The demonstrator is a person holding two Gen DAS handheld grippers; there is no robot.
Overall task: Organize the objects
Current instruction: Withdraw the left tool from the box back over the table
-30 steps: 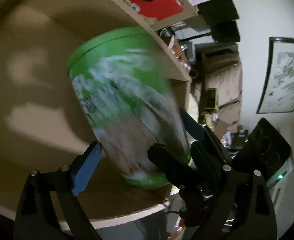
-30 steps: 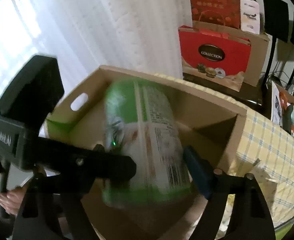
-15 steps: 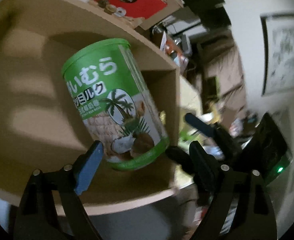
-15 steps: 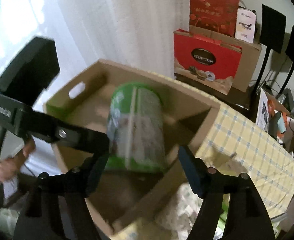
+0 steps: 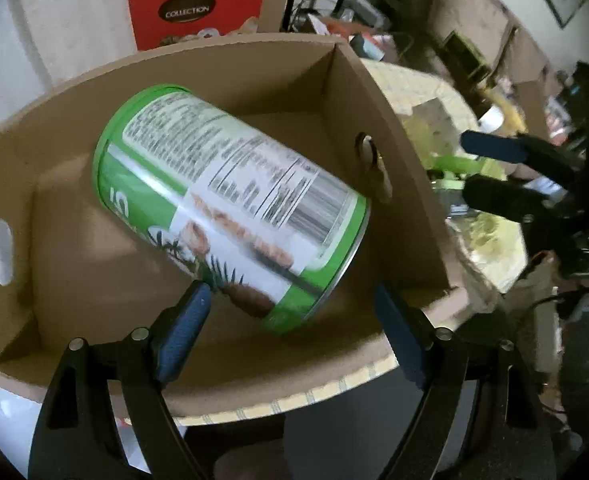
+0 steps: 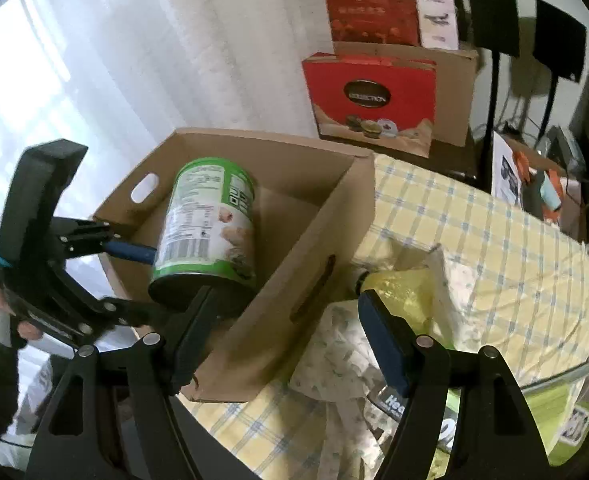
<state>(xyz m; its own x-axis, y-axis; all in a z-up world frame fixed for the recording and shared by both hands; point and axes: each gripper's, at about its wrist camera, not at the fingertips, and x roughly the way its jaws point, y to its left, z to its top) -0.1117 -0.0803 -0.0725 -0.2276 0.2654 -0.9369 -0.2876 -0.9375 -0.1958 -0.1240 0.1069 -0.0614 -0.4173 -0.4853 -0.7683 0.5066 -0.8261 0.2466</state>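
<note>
We are seeing the green can (image 5: 230, 204) lying tilted inside the cardboard box (image 5: 378, 128), with bare floor open around it and low walls on every side. The left gripper (image 5: 290, 328) is pointing steeply down over the near wall, its jaws closing; the left pad (image 5: 182, 332) is just beside the can, contact unclear. The right gripper (image 6: 290, 336) is standing open, empty, straddling the box's wall above the checked tablecloth (image 6: 474, 232).
</note>
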